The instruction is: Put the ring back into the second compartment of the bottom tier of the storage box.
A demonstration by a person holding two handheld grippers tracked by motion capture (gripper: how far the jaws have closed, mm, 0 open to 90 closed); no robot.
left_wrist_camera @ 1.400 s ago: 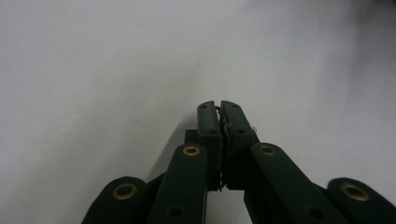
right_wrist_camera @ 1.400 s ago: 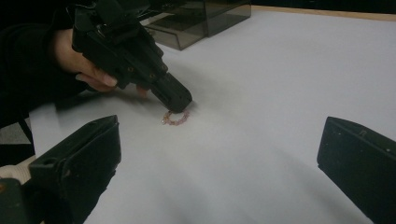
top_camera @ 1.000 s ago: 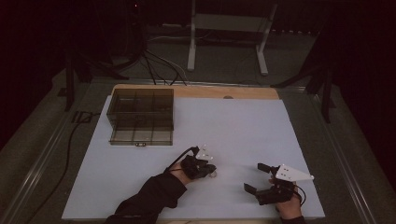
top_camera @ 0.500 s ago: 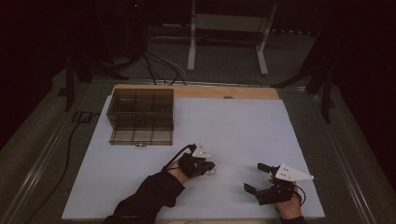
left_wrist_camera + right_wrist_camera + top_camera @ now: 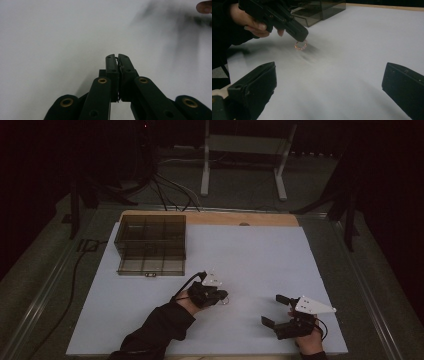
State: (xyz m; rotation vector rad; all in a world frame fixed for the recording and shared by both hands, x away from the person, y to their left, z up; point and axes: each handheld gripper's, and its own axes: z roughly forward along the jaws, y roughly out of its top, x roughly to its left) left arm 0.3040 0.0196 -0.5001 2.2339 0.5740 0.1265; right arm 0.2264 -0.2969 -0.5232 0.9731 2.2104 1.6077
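Pink beads on a small round bracelet hang from the tip of my left hand-held gripper, just above the white worktop. Its two black jaws are pressed together, pinching the thin string of the bracelet between them. In the left gripper view I can see that thin thread caught in the crack between the jaws. My right hand-held gripper sits low near the front edge of the worktop, well apart from the bracelet, with its jaws spread wide and nothing between them. A dark see-through plastic box with little compartments stands at the far left of the worktop.
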